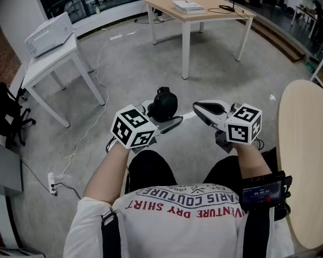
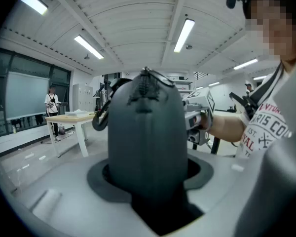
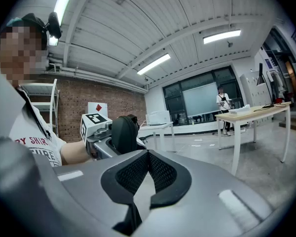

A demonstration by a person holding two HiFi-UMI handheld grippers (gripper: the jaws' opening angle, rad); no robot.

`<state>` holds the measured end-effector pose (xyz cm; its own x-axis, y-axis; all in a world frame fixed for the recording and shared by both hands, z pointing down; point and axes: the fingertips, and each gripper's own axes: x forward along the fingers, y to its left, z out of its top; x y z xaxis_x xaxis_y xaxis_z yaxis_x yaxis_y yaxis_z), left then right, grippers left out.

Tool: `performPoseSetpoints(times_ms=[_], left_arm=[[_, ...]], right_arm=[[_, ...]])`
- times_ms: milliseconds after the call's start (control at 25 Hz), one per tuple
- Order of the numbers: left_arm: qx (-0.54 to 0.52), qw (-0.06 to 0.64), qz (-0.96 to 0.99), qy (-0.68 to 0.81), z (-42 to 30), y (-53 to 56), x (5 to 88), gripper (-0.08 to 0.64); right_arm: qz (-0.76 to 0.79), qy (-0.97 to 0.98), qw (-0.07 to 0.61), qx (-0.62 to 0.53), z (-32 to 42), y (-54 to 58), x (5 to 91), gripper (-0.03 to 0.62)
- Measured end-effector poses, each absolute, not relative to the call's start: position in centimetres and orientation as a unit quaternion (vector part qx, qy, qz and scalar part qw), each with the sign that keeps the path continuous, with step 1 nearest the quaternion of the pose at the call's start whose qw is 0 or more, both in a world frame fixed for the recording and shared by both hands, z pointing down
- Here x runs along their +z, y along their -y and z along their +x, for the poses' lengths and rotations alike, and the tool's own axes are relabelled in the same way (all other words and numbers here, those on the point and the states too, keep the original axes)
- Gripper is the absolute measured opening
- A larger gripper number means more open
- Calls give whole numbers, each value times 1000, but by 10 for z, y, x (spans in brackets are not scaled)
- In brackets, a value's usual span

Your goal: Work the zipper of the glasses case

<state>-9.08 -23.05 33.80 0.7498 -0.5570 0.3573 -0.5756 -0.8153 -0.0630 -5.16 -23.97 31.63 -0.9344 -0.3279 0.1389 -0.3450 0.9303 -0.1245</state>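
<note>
left claw (image 1: pixel 162 123) pinched the lower end of the black, rounded, matte glasses case (image 2: pixel 145 132). case stood out along the jaws, long axis in line with them, in mid-air in front of the person. right claw (image 3: pixel 148 157) pressed together, empty, just right of the case, tips toward it, apart from it. zipper seam (image 2: pixel 146 88) crossed the free top end; right claw judged better placed to reach it. dark loop (image 2: pixel 99 116) hung at the case's side.

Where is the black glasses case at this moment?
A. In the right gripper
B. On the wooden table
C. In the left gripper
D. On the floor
C: the left gripper view shows the glasses case clamped in the left gripper, while the right gripper is shut on nothing.
</note>
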Motion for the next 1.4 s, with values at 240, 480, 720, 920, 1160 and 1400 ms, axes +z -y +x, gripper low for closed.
performPoseSetpoints(times_ms=[240, 480, 720, 920, 1160, 1400], left_arm=[[173, 62, 941, 283, -89, 226, 336, 247], [234, 40, 934, 266, -93, 230, 337, 248], [370, -24, 896, 246, -105, 239, 342, 248], [476, -63, 847, 230, -113, 249, 347, 247], [589, -78, 785, 175, -119, 247, 364, 247], [667, -46, 736, 105, -135, 239, 388, 247]], right_arm=[[169, 982, 50, 66, -51, 234, 315, -2], [158, 986, 22, 54, -52, 229, 302, -2], [159, 986, 3, 48, -51, 226, 299, -2], [157, 987, -11, 46, -49, 226, 295, -2], [151, 988, -14, 34, -51, 221, 293, 0], [132, 991, -16, 34, -61, 214, 303, 58]])
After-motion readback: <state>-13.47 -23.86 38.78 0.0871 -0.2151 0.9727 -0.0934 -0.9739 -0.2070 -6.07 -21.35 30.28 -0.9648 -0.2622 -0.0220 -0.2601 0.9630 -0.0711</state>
